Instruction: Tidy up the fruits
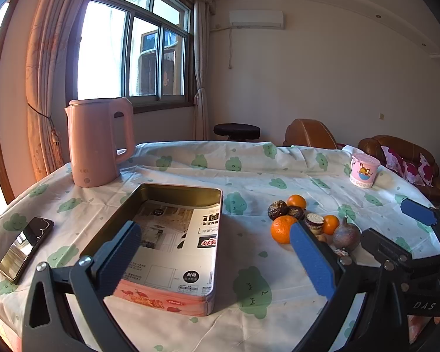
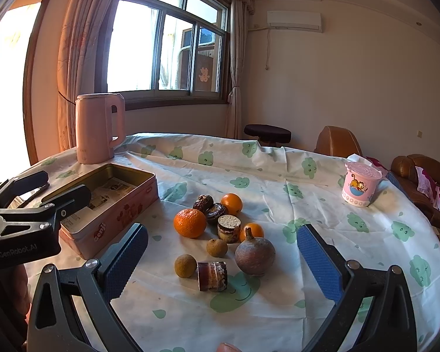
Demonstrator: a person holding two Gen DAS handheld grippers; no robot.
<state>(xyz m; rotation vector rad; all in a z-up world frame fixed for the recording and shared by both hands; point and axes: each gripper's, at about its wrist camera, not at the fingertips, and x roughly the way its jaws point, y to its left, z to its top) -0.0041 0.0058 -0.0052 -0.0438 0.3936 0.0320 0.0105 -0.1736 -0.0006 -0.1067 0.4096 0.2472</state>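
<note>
Fruit (image 2: pixel 189 223) sits untouched at frame centre; right gripper (image 2: pixel 222 261), jaws wide and empty, should straddle one piece squarely; left gripper (image 1: pixel 215 256) likewise gapes, holding nothing.

Bright sun pours in through the window (image 1: pixel 132 50), glaring white. The picture edges bend and go dark.

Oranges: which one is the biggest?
The orange nearest the pink tin, at the left of the fruit pile, is biggest; the other two are clearly smaller.
</note>
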